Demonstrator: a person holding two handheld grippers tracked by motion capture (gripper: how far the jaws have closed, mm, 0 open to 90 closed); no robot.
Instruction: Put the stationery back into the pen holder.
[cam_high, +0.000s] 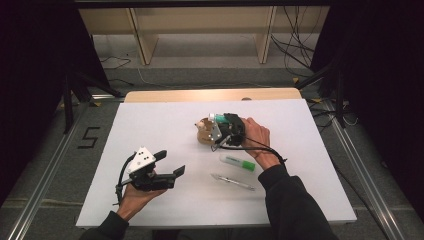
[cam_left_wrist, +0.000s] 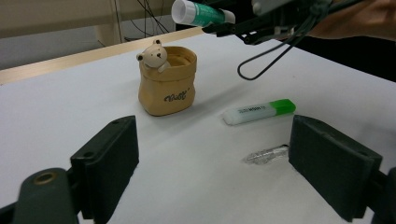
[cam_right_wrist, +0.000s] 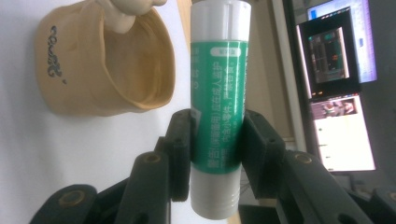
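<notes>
Green-and-white tube (cam_right_wrist: 218, 107) is sitting clamped between the right gripper (cam_high: 227, 131) jaws, hovering seemingly just above the bear-decorated pot (cam_left_wrist: 167, 81). Left gripper (cam_left_wrist: 215, 163) is resting wide apart, empty, over the white table (cam_high: 165, 125).

- White table (cam_high: 165, 125) with a wooden strip along the far edge.
- Tan bear-faced pot (cam_left_wrist: 167, 84) standing upright near the middle.
- Green-capped highlighter (cam_left_wrist: 259, 112) lying flat, nearer than the pot.
- Clear pen (cam_left_wrist: 266, 154) lying flat just beside the highlighter, on the near side.
</notes>
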